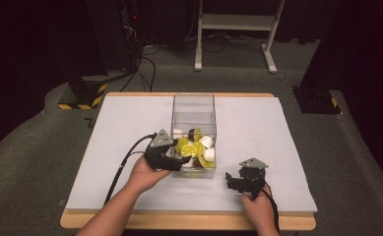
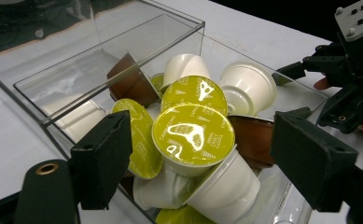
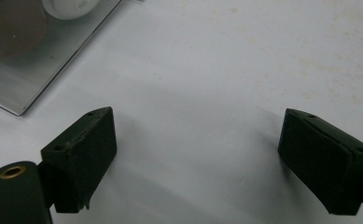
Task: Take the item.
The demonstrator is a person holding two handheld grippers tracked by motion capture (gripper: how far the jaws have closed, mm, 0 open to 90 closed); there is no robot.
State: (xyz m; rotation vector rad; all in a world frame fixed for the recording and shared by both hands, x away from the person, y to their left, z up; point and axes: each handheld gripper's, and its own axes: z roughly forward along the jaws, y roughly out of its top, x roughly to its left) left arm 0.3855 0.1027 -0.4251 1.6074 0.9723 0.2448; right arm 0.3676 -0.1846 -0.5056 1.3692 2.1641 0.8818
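Clear box [image 1: 193,105] of yellow-lidded, white, seemingly brown capsules [image 2: 193,134].

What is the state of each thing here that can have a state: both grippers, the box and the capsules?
Left gripper: open, jaws on either side of a yellow-lidded capsule, not closed on it.
Right gripper: open, holding nothing, over the white table.
Clear box: lidless, capsules heaped at its near end.
Capsules: sealed, lying tilted.
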